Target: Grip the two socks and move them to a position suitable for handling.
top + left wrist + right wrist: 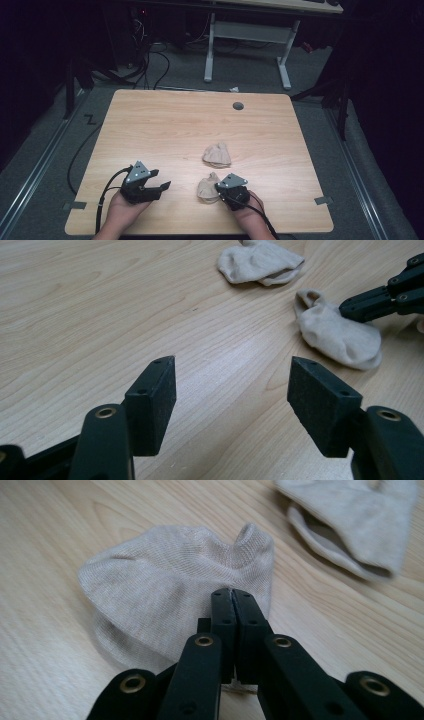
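Two beige ankle socks lie on the wooden table. The far sock rests crumpled near the middle. The near sock lies by the front edge. My right gripper is shut, and its tips rest on that sock's right side with no fabric visible between them. My left gripper is open over bare wood, to the left of both socks, holding nothing.
A grey round grommet sits near the table's far edge. Grey tape marks flank the front corners. Behind the table stand a white desk frame and floor cables.
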